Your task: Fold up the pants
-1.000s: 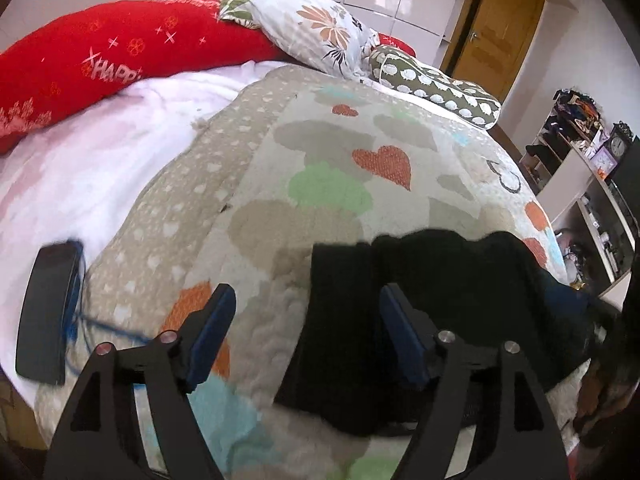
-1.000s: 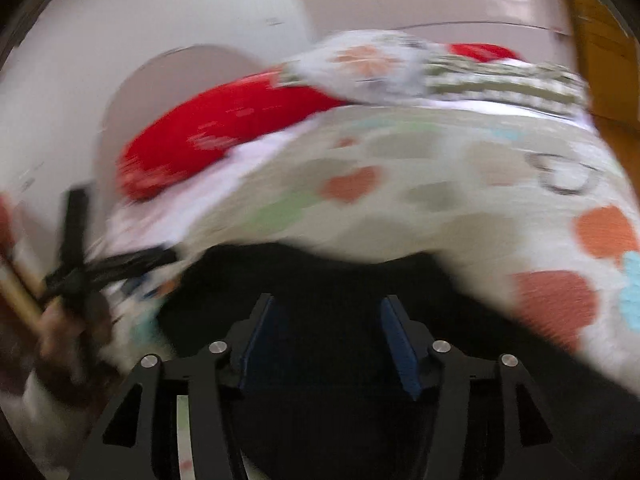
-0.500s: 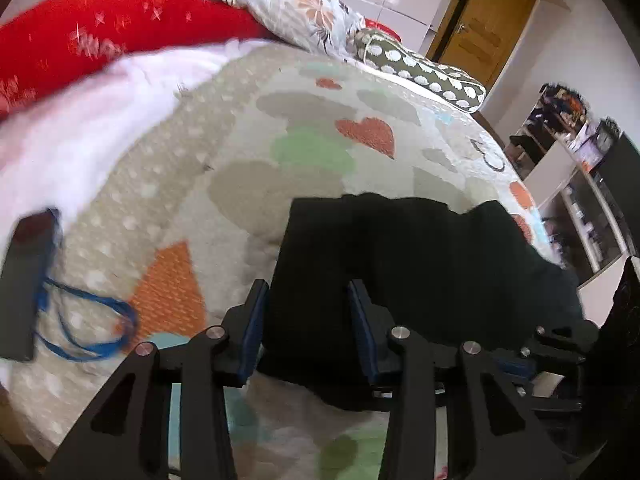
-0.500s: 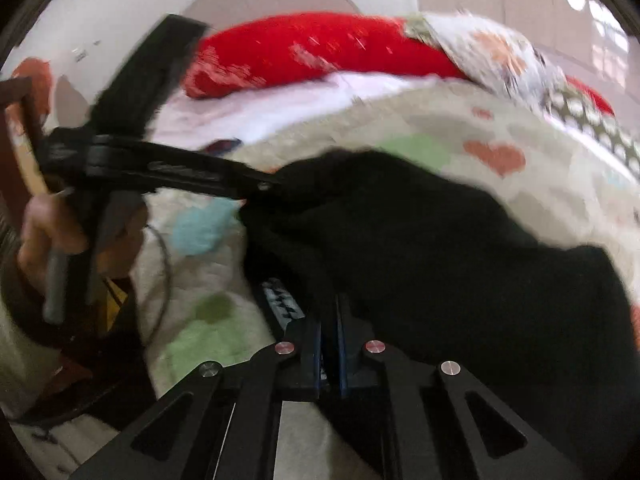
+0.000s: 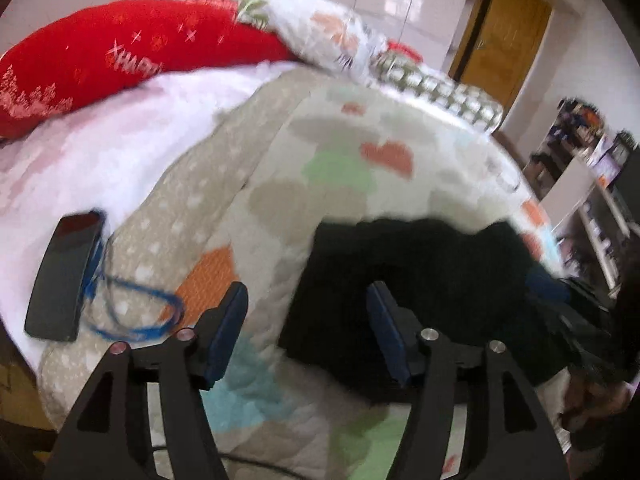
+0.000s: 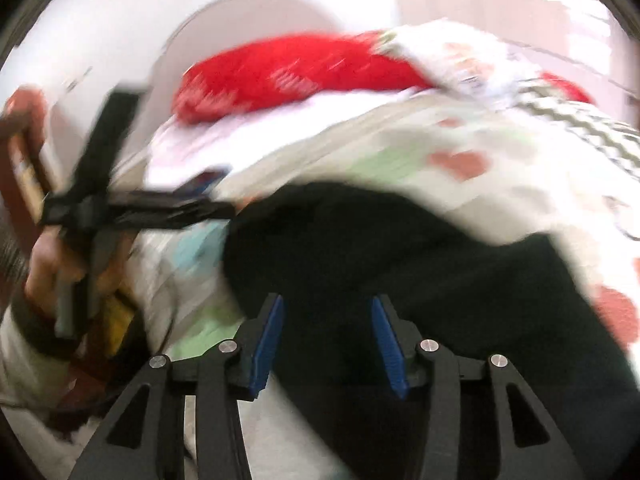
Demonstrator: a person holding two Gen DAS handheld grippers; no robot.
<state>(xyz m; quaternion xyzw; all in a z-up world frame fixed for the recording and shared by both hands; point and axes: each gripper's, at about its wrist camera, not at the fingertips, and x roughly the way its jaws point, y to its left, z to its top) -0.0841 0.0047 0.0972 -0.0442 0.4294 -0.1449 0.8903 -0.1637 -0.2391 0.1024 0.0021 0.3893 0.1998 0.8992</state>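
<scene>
The black pants (image 5: 432, 280) lie folded on the heart-patterned quilt (image 5: 340, 168), near its front edge. My left gripper (image 5: 308, 316) hovers over their left edge. Its jaws are opening: the right finger is above the cloth, the left one above the quilt, and neither pad presses on anything. In the blurred right wrist view the pants (image 6: 400, 248) fill the middle, and my right gripper (image 6: 328, 328) hangs just above them. Its jaws are also opening, with dark cloth below but nothing pinched. The left gripper (image 6: 132, 208) shows there at the left, held by a hand (image 6: 52, 272).
A dark phone (image 5: 64, 276) with a blue cord (image 5: 136, 316) lies on the bed's left side. A red pillow (image 5: 120, 60), a floral pillow (image 5: 328, 40) and a green dotted one (image 5: 440, 96) line the head. Shelves (image 5: 592, 200) and a wooden door (image 5: 508, 32) are at the right.
Half a second ago both grippers were closed in on the pants' near edge. Both have since let go, spread their jaws and drawn back a little.
</scene>
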